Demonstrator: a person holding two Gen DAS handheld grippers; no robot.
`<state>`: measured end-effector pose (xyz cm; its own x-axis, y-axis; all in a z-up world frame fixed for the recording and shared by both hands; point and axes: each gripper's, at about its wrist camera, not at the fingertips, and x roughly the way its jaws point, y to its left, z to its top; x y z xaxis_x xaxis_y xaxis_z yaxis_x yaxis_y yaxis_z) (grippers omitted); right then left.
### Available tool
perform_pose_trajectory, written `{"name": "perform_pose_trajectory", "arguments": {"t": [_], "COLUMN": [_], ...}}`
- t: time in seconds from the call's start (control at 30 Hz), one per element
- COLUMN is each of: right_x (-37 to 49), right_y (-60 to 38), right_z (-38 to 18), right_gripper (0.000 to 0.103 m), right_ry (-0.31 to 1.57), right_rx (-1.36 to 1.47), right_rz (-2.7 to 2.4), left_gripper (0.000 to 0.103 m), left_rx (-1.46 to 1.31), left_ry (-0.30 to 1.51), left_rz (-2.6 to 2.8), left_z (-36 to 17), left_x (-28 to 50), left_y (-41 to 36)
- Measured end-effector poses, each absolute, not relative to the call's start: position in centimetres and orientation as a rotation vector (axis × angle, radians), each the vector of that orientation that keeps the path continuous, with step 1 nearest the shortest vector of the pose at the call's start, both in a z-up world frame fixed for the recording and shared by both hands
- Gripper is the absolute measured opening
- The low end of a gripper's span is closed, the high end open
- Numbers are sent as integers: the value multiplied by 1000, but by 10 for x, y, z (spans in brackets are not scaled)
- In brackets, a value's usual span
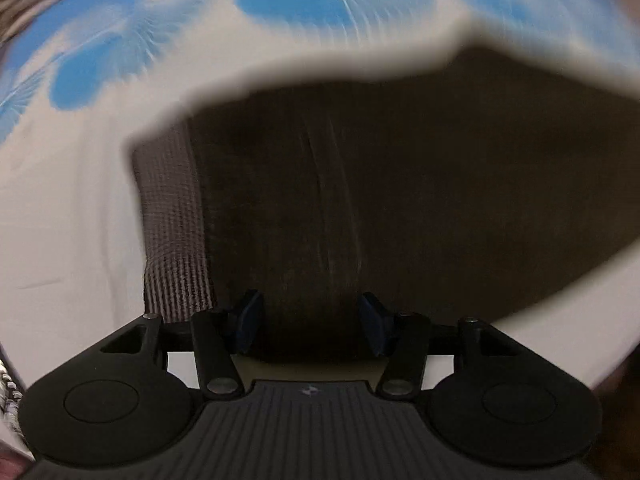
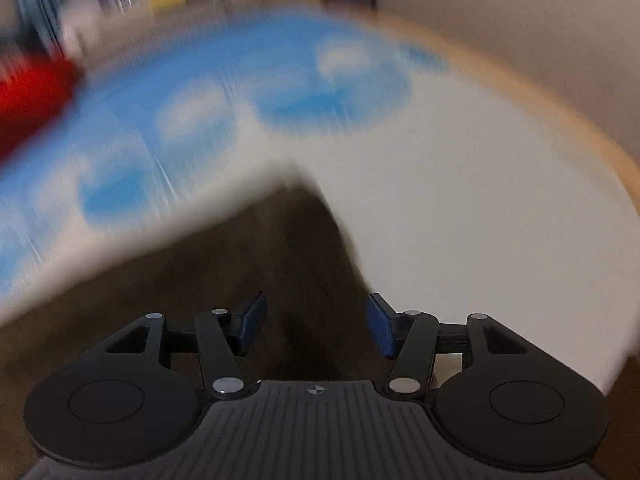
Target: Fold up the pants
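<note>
Dark brown pants [image 1: 380, 184] lie on a white and blue sheet, filling the middle of the left wrist view; a ribbed grey band [image 1: 176, 232] runs along their left edge. My left gripper [image 1: 310, 326] is open just above the near part of the pants, with nothing between its blue pads [image 1: 250, 320]. In the blurred right wrist view the pants [image 2: 224, 280] spread under and left of my right gripper [image 2: 316, 324]. It is open over the cloth, near the pants' right edge, with blue pads [image 2: 382, 330] apart.
The white sheet with blue patches [image 1: 280, 4] covers the surface all around the pants. In the right wrist view a red object [image 2: 28, 100] sits at the far left, and a tan edge of the surface [image 2: 560, 104] curves along the right by a pale wall.
</note>
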<state>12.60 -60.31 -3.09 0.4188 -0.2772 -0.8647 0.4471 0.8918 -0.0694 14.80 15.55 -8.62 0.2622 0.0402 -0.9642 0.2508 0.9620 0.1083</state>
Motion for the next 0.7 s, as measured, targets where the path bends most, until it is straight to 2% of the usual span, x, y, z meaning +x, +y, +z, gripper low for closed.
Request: {"name": "perform_pose_trajectory", "arguments": {"t": [0.07,0.2,0.37,0.47,0.5,0.57,0.7], "right_x": [120,96,55,40,37,38,47], "right_y": [-608,-638,-660,-659,-657,-651,-643], "right_z": [-30,-4,2,-13,-20,-31,-29], "right_gripper": [73,68,70,71,71,71,73], "right_ry": [1055,920,784,793,805,816,791], "right_rx": [116,331,765,936,985,1042,992], "right_rz": [-546,-718,-718,-735,-740,-739,-751], "left_gripper": [60,60,64,74,77,77,77], "left_rx": [304,280,7,-46,-65,-99,18], "left_ry": [1296,1179,946,810,766,731,785], "left_rz": [-137,-71,-7,-24,-33,-53,-92], "left_z": [-81,-50,25,61,67,68,55], "left_x": [143,139,134,122,118,114,126], "left_y": [147,141,140,114,106,83,26]}}
